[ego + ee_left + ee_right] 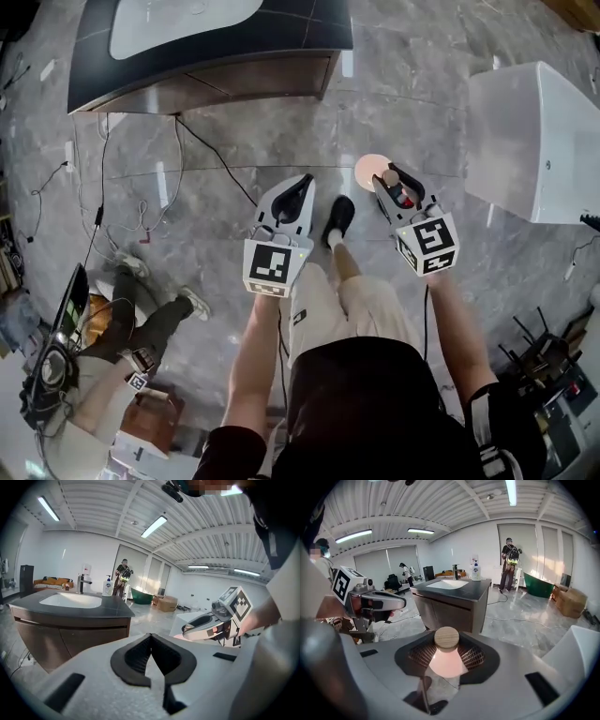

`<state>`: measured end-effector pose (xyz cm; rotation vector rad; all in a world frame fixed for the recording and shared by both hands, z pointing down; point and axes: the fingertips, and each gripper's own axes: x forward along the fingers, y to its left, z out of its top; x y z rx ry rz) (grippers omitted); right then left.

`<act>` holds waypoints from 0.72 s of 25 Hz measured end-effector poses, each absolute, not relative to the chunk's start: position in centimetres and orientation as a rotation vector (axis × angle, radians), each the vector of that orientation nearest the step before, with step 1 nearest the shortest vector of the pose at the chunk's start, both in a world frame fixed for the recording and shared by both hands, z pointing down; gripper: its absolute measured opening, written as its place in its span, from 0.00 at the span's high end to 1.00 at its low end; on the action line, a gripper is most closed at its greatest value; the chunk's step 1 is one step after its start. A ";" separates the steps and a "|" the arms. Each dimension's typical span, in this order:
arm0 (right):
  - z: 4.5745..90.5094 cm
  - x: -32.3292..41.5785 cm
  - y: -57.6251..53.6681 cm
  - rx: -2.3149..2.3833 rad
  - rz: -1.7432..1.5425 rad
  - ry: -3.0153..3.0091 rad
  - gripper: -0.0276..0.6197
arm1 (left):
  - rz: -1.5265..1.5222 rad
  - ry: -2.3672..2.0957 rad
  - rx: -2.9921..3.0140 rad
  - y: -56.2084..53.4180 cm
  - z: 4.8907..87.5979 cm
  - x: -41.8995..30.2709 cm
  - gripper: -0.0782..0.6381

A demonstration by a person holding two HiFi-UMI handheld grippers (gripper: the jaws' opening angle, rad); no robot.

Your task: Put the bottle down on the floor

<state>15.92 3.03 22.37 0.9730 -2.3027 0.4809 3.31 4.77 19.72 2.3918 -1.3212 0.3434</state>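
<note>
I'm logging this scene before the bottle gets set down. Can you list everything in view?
bottle: one, pink with a wooden stopper, between the right gripper's jaws, off the floor
vanity: one, dark top with a white basin, ahead to the left
soap dispenser: one, white, on the vanity top
white block: one, on the floor at right
cables: several, black and white, on the grey floor by the vanity
seated person: one, dark clothes, lower left
shoe: one, black, between the grippers
left gripper: white, shut, empty
right gripper: white, shut on the bottle
</note>
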 end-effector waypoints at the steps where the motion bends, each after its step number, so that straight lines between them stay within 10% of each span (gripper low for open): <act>1: 23.4 15.6 2.8 0.969 0.483 -2.299 0.74 | 0.343 -1.319 2.391 4.5 20.6 2.9 0.87; 18: 42.6 9.7 -1.2 0.891 0.451 -2.302 0.74 | 0.383 -1.262 2.360 0.1 37.8 -0.1 0.87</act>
